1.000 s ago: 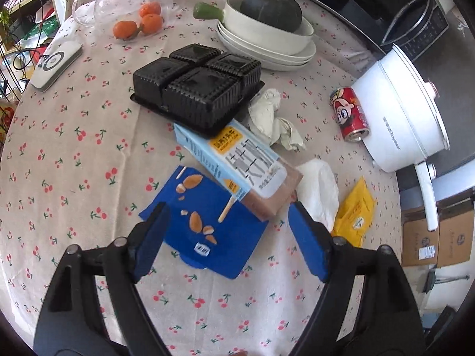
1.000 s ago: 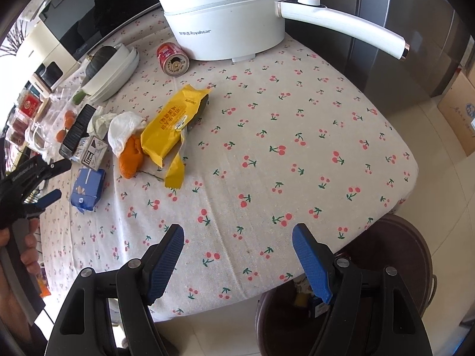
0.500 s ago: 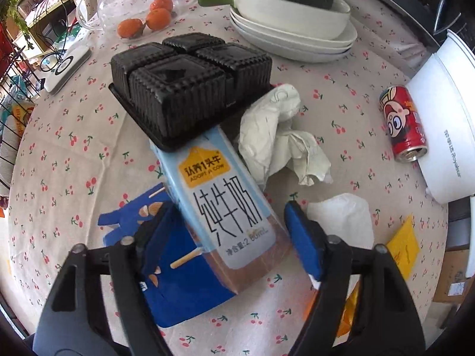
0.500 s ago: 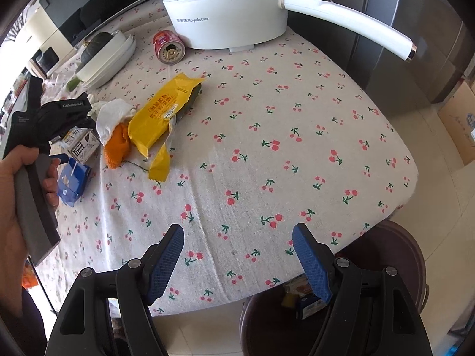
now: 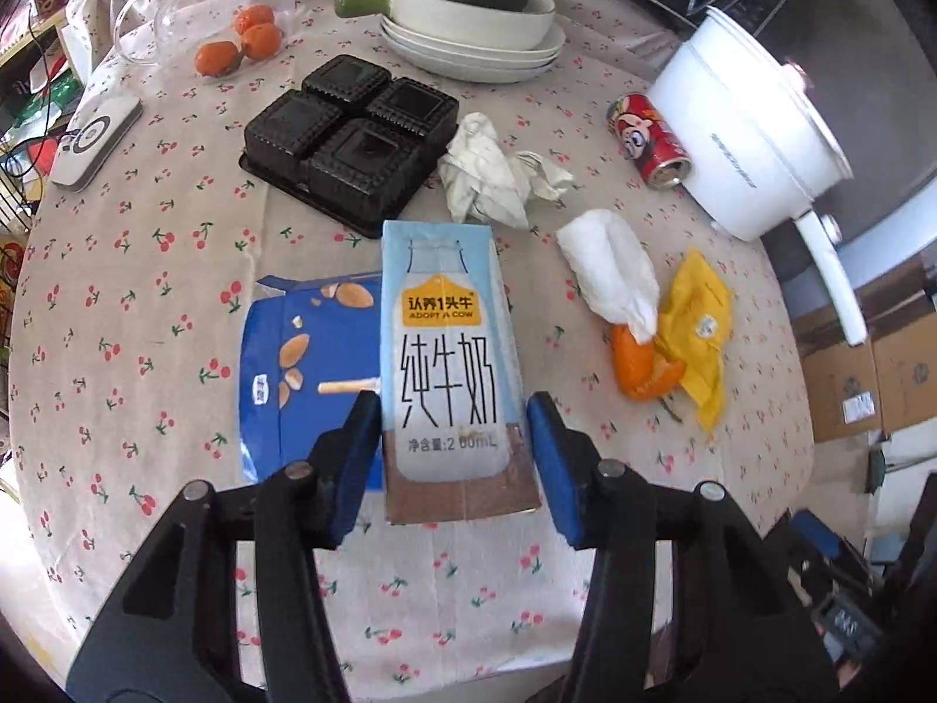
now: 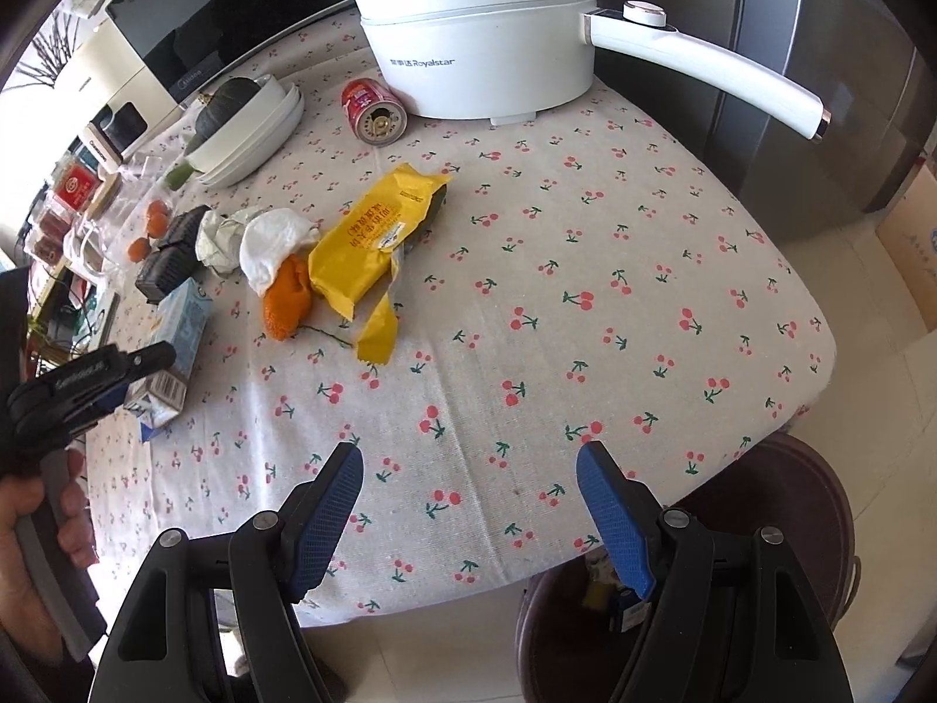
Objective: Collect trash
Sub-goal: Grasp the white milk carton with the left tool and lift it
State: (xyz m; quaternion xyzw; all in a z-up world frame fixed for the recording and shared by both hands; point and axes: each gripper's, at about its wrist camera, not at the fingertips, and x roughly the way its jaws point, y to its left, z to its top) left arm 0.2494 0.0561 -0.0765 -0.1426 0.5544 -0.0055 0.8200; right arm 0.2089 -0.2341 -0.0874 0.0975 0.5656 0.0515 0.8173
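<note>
While straddling the near end of the milk carton [image 5: 448, 363], left gripper [image 5: 454, 457] narrowed to roughly carton width, jaws just closing, one blue pad at each long side; left pad against the carton's edge, a sliver of gap possibly left at the right, so a firm pinch not certain. Carton lying flat on the cherry-print tablecloth [image 5: 146, 269], long axis running near to far, straight out along the gripper's fingers, partly over a flattened blue snack box [image 5: 298, 363]. Well placed for a squeeze across the short width and a lift. Right gripper [image 6: 468, 518] wide and empty, hovering at the table's near edge above a brown bin [image 6: 808, 527], well apart from the carton and thus the farther hand. Beyond and right of the carton, more to collect: crumpled paper [image 5: 492, 176], white tissue [image 5: 609, 275], orange peel [image 5: 638, 363], yellow wrapper [image 5: 700, 322], red can [image 5: 647, 137].
</note>
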